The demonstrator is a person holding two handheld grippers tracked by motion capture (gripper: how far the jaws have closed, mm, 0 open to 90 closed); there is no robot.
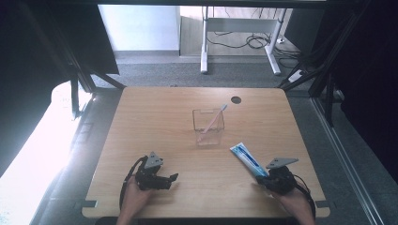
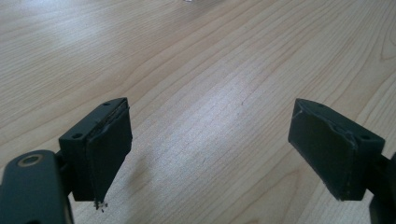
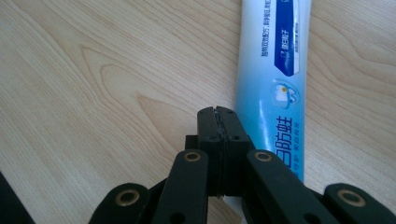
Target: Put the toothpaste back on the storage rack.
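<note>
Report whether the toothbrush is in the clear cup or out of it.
In. The toothbrush leans tilted inside the clear cup, its top end poking above the rim toward the far right.

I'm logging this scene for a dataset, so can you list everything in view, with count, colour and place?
table: one, light wood, fills the middle, with a dark round hole near its far edge
clear holder: one, see-through, table centre
toothbrush: one, pink with a pale head, leaning inside the holder
toothpaste tube: one, white and blue, lying flat right of the holder, by the right gripper
desk frame: one, white legs, on the floor beyond the table, cables under it
left gripper: one, black, near left, jaws wide apart over bare wood
right gripper: one, black, near right, jaws closed with nothing between, beside the tube
</note>
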